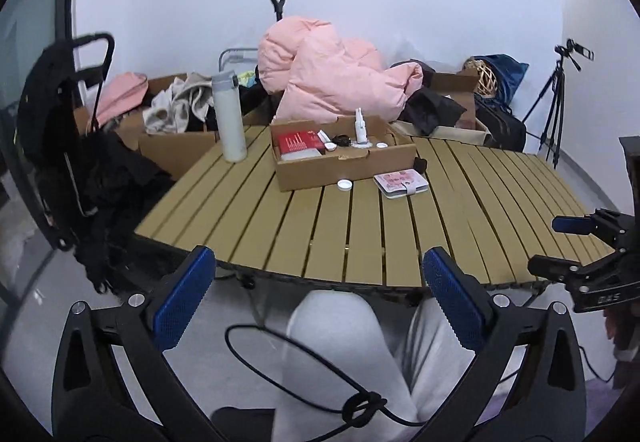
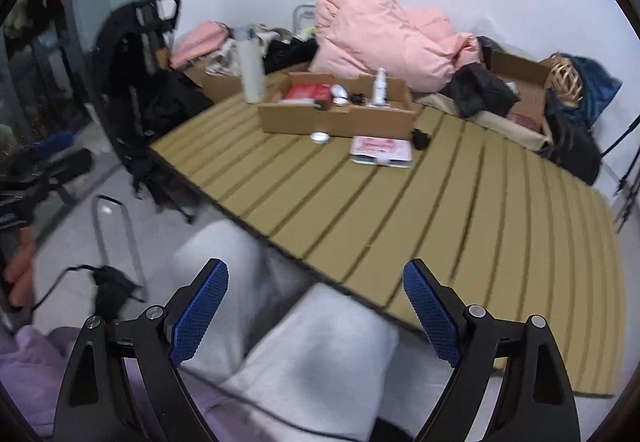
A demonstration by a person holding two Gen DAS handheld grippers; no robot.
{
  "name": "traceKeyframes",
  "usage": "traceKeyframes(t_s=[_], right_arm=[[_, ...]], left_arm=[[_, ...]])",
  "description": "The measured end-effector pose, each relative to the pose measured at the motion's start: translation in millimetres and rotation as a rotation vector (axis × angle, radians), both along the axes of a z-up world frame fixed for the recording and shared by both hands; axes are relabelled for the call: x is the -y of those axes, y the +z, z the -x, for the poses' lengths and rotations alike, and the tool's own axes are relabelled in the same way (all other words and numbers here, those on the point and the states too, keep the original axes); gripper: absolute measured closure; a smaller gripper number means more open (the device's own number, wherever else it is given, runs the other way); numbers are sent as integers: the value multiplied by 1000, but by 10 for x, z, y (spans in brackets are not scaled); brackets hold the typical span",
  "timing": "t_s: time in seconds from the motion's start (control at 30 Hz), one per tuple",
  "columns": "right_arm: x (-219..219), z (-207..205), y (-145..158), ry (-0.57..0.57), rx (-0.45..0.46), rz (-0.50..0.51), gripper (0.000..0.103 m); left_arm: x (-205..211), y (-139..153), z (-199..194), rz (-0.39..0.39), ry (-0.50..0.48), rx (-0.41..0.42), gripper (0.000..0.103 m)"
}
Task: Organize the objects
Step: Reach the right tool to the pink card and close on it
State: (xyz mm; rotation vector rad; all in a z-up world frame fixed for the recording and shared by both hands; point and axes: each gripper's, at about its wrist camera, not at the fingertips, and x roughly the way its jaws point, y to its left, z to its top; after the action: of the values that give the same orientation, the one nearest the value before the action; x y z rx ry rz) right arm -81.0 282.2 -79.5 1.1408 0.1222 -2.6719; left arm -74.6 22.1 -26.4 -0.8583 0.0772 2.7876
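A shallow cardboard box (image 1: 344, 166) (image 2: 340, 118) sits on the slatted table (image 1: 360, 234) (image 2: 440, 210). It holds a red box (image 1: 298, 143), a small white spray bottle (image 1: 360, 126) (image 2: 379, 85) and small items. In front of it lie a white cap (image 1: 345, 185) (image 2: 320, 138) and a pink wallet (image 1: 400, 183) (image 2: 382, 151). A tall white flask (image 1: 229, 118) (image 2: 251, 68) stands at the left. My left gripper (image 1: 318, 302) is open and empty, short of the table's near edge. My right gripper (image 2: 316, 314) is open and empty above the person's knees; it also shows in the left wrist view (image 1: 560, 246).
A pink duvet (image 1: 332, 74) (image 2: 384, 38) and cardboard boxes of clothes (image 1: 172, 122) lie behind the table. A black trolley (image 1: 68, 114) stands at the left, a tripod (image 1: 556, 102) at the right. A black cable (image 1: 304, 370) crosses the person's grey-trousered legs (image 1: 340, 362).
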Motion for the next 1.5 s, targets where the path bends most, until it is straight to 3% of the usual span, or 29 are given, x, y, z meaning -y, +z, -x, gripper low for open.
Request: traceKeyframes(t_s=[0.07, 0.23, 0.33, 0.43, 0.53, 0.67, 0.73, 0.8, 0.9, 1.0, 1.03, 1.23, 1.3, 1.33, 1.5], right_arm=[[-35, 68, -52, -25, -12, -20, 11], [-223, 254, -183, -90, -3, 73, 11], [-366, 581, -224, -98, 21, 144, 11], [-493, 1074, -275, -118, 17, 111, 13], [-602, 1539, -339, -77, 63, 185, 34], [-678, 2258, -564, -65, 90, 179, 41], [-718, 2581, -727, -75, 120, 181, 53], [-731, 2886, -907, -84, 157, 172, 59], [-712, 3202, -1140, -67, 187, 176, 66], [-681, 3353, -1282, -86, 179, 162, 67], [-675, 3356, -1296, -93, 169, 152, 67], [-798, 3321, -1365, -114, 177, 224, 68], [-812, 3327, -1379, -115, 176, 243, 68], [-802, 3326, -1380, -113, 175, 249, 75], [-746, 3179, -1342, -119, 195, 271, 82]], left_arm=[[-25, -95, 80, 3, -4, 29, 0], [-187, -279, 410, -4, -31, 55, 0], [-424, -341, 808, -24, -84, 52, 0], [-748, -487, 1356, -41, -145, 128, 0], [-1064, -737, 1926, -58, -182, 200, 4], [-1383, -1171, 2640, -66, -165, 315, 23], [-1497, -1337, 2888, -84, -163, 364, 30], [-1591, -1479, 3089, -109, -166, 403, 31], [-1665, -1571, 3219, -125, -176, 411, 33], [-1747, -1601, 3239, -133, -208, 412, 52], [-1752, -1608, 3262, -126, -207, 416, 66], [-1699, -1650, 3266, -137, -152, 431, 62], [-1707, -1647, 3228, -127, -147, 415, 67], [-1718, -1648, 3226, -135, -159, 418, 78], [-1580, -1579, 3019, -181, -149, 469, 89]])
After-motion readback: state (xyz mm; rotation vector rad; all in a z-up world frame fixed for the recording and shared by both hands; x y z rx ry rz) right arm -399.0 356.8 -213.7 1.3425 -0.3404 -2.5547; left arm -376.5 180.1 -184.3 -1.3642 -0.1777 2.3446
